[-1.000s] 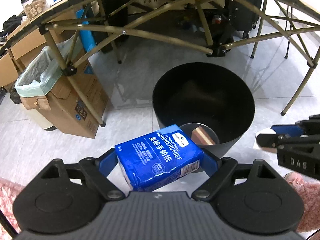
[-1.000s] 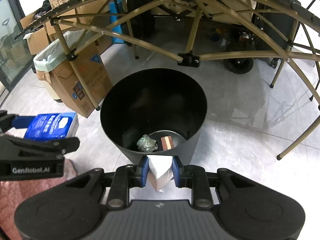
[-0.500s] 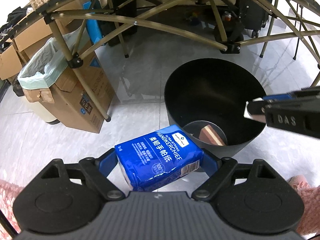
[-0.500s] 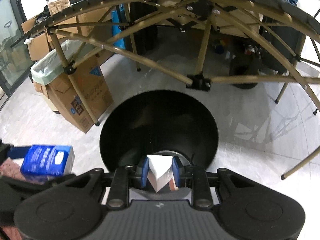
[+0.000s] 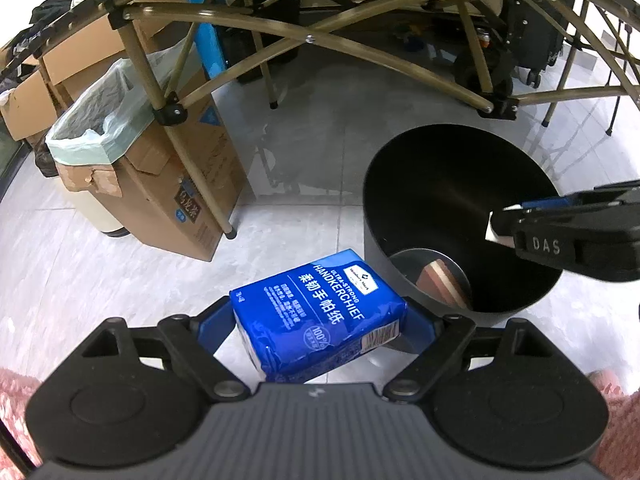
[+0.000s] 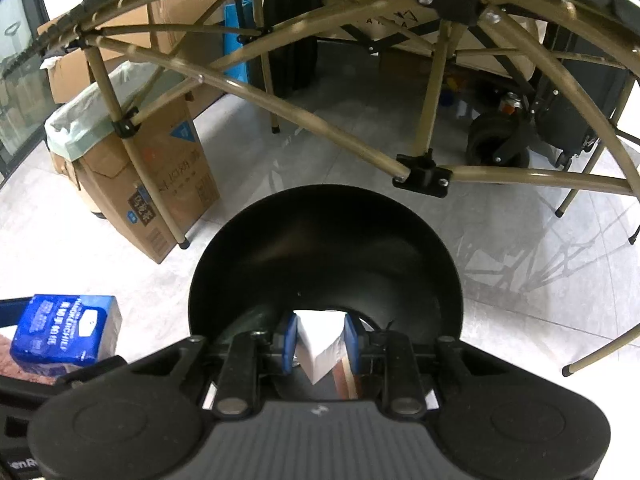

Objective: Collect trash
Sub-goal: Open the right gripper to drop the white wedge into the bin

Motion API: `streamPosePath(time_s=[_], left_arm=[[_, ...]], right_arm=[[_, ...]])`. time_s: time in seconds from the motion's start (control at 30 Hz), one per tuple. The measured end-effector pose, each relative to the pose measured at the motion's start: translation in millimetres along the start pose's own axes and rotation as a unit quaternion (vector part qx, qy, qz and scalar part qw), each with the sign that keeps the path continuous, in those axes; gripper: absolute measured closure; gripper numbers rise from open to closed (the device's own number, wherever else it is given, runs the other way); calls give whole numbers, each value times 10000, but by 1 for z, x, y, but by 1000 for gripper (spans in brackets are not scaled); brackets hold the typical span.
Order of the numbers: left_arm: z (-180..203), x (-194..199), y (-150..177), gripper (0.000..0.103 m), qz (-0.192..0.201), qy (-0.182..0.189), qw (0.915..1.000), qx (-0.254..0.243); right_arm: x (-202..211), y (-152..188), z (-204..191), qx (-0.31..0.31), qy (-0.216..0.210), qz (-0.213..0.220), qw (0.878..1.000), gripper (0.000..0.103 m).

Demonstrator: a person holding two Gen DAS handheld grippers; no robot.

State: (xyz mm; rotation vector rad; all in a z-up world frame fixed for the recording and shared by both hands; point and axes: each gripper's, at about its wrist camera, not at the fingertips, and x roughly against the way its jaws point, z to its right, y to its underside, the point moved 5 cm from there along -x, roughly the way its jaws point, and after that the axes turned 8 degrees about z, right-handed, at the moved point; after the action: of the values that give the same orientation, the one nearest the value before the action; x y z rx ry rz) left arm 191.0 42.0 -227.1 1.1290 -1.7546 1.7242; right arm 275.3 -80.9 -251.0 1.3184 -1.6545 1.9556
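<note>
My left gripper [image 5: 320,316] is shut on a blue handkerchief tissue pack [image 5: 320,312], held just left of a round black bin [image 5: 456,184]. A brown block [image 5: 440,282] lies at the bin's bottom. My right gripper [image 6: 320,340] is shut on a folded white paper [image 6: 320,344] and hangs over the open mouth of the bin [image 6: 324,248]. From the left wrist view the right gripper [image 5: 496,228] reaches in from the right, above the bin's opening. The tissue pack [image 6: 64,332] shows at the lower left of the right wrist view.
A cardboard box lined with a pale green bag [image 5: 132,152] stands left of the bin. Tan folding-table legs [image 5: 216,216] cross overhead and come down beside the box. More cartons and wheeled black cases [image 5: 532,36] sit behind. Pink fluffy sleeves [image 5: 16,408] edge the view.
My right gripper has moved forward with the paper from the bin's near rim to over its opening. My left gripper drifted slightly left with the tissue pack.
</note>
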Motion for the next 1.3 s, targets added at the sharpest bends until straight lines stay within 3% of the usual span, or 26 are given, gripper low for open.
streamPosePath(time_s=[0.1,0.27,0.37,0.4,0.43,0.57,1.3], left_arm=[[-4,-2,-1,15,-3,-34,10000,38],[-4,-2,-2,15,-6,-50,10000,56],[-4,-2,-2,16,-3,-53,10000,51],[-4,-2,-2,16,-5,-57,10000,53],[-4,-2,-2,16,-7,-54,10000,54],[-4,-1,-2,16,-8,-46,10000,40],[12,-1,-9,16,84,9,9998,-187]], right_arm=[[-5,2,-2,31,-17,-80,10000,78],[-11,2,-2,49,41,-122,9999,68],[-12,3,2,18,113,-169,9998,38],[-13,3,3,22,160,-189,9997,20],[-13,4,4,22,207,-201,9996,8],[-10,3,8,-4,293,-194,9994,0],[6,4,36,-232,538,-194,9981,0]])
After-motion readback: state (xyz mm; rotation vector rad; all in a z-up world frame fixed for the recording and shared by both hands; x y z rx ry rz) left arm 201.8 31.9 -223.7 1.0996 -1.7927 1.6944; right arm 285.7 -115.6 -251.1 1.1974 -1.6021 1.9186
